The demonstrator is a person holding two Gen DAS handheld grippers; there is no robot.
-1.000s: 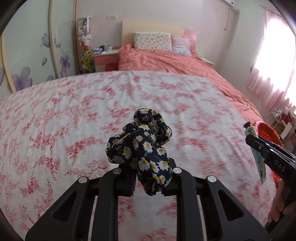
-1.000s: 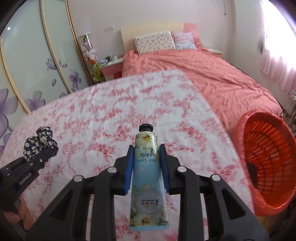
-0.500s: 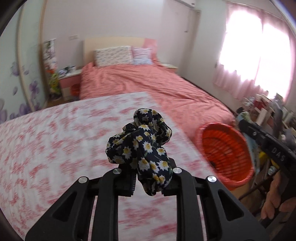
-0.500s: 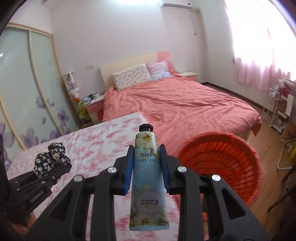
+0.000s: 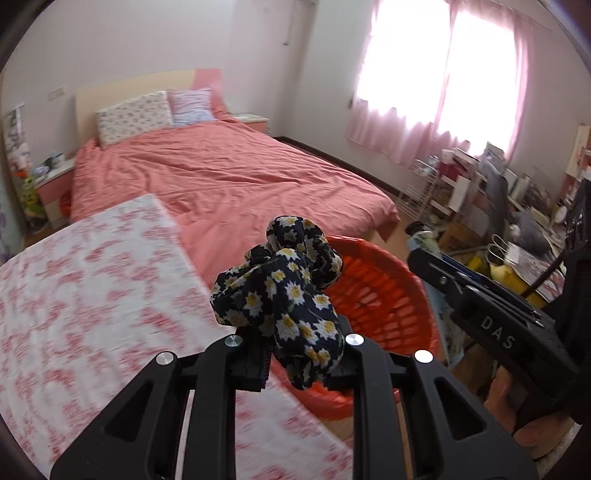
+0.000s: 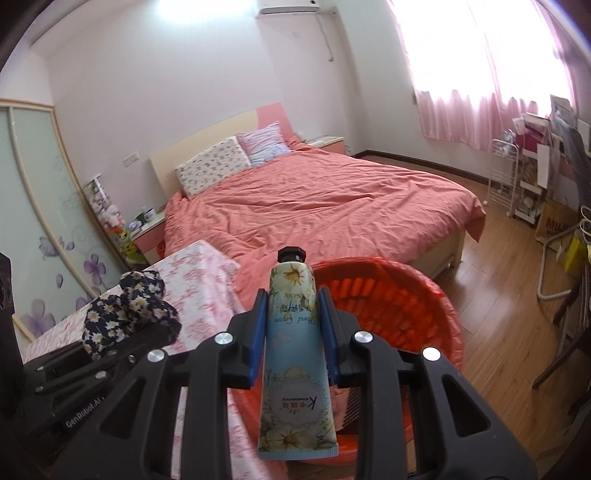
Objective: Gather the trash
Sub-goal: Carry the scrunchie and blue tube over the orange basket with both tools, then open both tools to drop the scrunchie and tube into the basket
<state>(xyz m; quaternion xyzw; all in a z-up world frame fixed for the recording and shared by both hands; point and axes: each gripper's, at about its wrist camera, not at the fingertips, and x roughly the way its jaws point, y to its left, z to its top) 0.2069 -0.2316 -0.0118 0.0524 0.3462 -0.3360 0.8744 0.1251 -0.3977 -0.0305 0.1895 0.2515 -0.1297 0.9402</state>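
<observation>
Ahead I see a bed (image 6: 325, 199) under a rumpled coral duvet, with a floral pillow (image 6: 214, 166) and a striped pillow (image 6: 266, 144) against its headboard (image 6: 207, 136). Pink curtains (image 5: 436, 81) glow over the window on the right. An air conditioner (image 6: 288, 4) sits high on the wall. A wardrobe door (image 6: 44, 206) with purple flowers stands left, a white wire rack (image 6: 517, 184) right, on the wood floor (image 6: 495, 273).

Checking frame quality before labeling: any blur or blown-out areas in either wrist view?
Left wrist: patterned cloth is motion-smeared, the floral scrunchie in the left gripper stays sharp, and the window is blown out. Right wrist: mostly sharp, hand cream tube text legible in the right gripper; the window clips white. Both show fisheye bending and dark corners.
</observation>
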